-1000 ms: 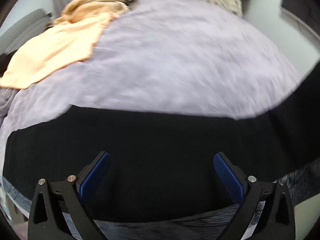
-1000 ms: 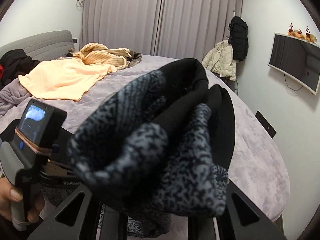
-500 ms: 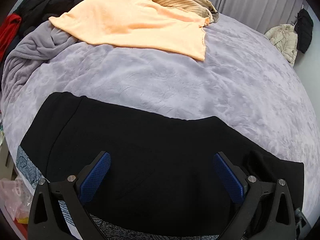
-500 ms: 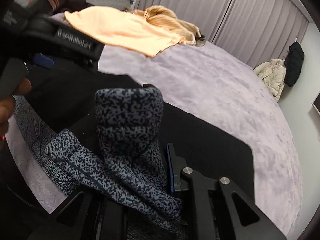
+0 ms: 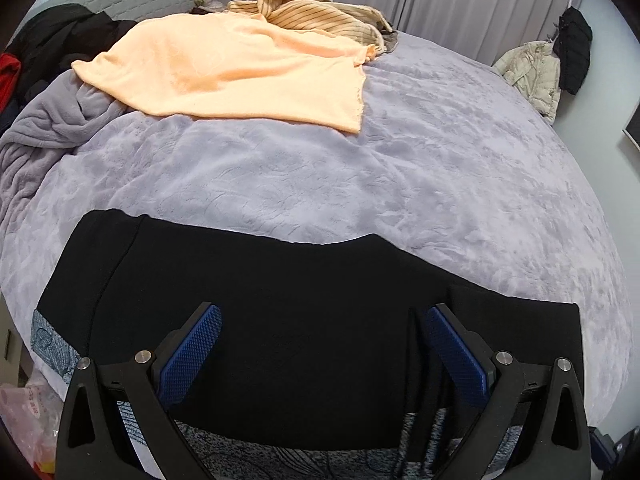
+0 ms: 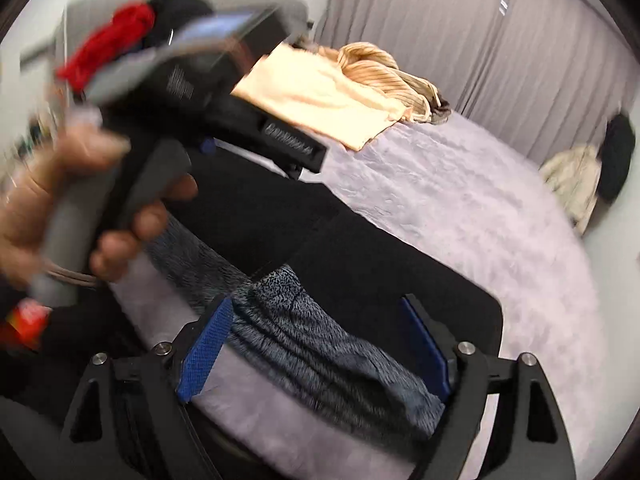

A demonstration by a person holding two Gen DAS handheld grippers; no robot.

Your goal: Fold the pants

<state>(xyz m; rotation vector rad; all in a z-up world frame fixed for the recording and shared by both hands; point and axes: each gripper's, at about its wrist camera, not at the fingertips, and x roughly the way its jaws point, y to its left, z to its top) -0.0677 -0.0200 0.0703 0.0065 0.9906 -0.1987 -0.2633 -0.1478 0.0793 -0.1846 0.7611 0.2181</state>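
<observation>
The black pants (image 5: 280,264) lie flat across the near part of the lilac bed (image 5: 380,184), their grey speckled lining (image 5: 280,456) showing along the near edge. My left gripper (image 5: 322,318) hovers open just over the black cloth, nothing between its blue pads. In the right wrist view the right gripper (image 6: 316,324) has its jaws opening. The speckled end of the pants (image 6: 320,344) lies loose on the bed between its pads, which do not press on it. A hand (image 6: 80,208) holds the left gripper's handle at upper left there, blurred.
A peach cloth (image 5: 240,72) and a striped garment (image 5: 316,12) lie at the far side of the bed. A bunched grey blanket (image 5: 52,128) and dark clothes (image 5: 60,40) sit at the left. Jackets (image 5: 536,76) hang by the right wall. A plastic bag (image 5: 24,412) sits below the bed's left edge.
The right gripper, shut on the bunched speckled pants end, came down to the bed and spread its jaws, dropping the cloth. The left gripper stayed open and shifted over the pants.
</observation>
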